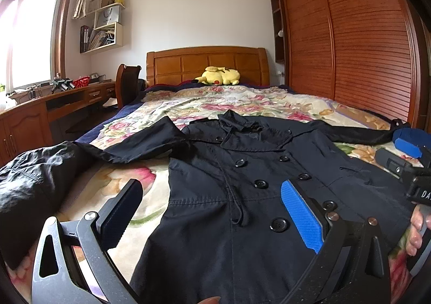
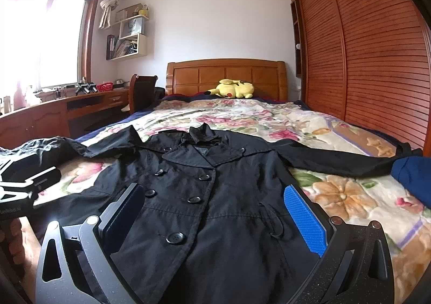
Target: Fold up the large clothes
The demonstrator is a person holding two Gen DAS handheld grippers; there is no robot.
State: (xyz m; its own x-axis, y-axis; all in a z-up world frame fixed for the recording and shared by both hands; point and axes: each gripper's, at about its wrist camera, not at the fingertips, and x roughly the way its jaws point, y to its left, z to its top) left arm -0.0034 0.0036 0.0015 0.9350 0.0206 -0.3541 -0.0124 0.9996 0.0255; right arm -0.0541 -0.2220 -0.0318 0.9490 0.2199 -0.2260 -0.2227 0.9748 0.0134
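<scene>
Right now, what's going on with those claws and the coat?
Left gripper open, right gripper open, both empty. Black coat flat on bed, unfolded. Dark garment beside its sleeve.

The left gripper (image 1: 212, 196) has grey metal link arms with triangular cut-outs and round silver pivot pins. One finger carries a dark ribbed pad (image 1: 124, 212) with a saw-toothed edge, the other a bright blue textured pad (image 1: 301, 217), backed by speckled black plastic. The right gripper (image 2: 215, 196) is built alike: dark pad (image 2: 124, 215), blue pad (image 2: 304, 220), same pins and cut-outs. Seen from the left camera, its black body bears white letters "DA", partly cut off
</scene>
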